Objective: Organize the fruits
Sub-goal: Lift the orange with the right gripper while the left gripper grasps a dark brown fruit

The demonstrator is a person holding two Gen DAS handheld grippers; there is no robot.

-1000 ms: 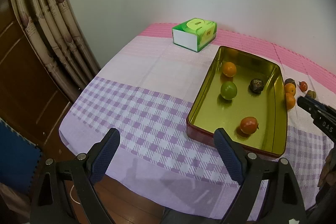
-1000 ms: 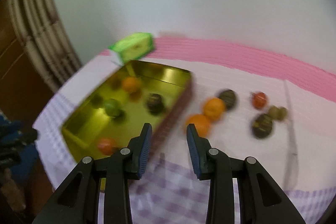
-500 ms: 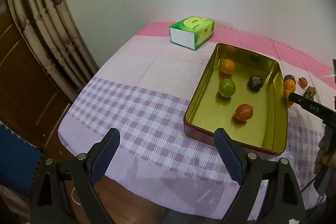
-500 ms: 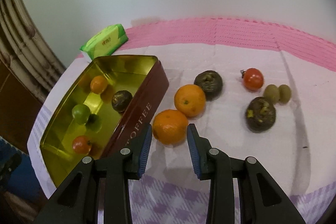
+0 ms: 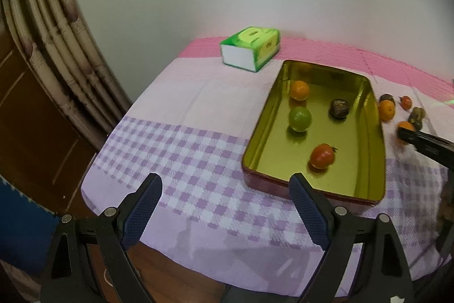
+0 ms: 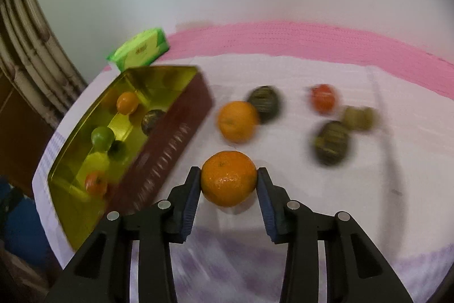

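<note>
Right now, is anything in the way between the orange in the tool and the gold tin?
Only the tin's own red side wall. The orange sits between the right tool's fingers, whose jaws have just been opening, beside that wall, with bare cloth between.

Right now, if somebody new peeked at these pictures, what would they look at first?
Probably the bright orange sitting right between the pads of the right gripper, whose jaws have just been opening around it. Next, the shiny gold tin on the checked tablecloth, already holding four fruits, among them a green fruit. More fruits lie loose beside the tin, and the left gripper is wide open and empty.
</note>
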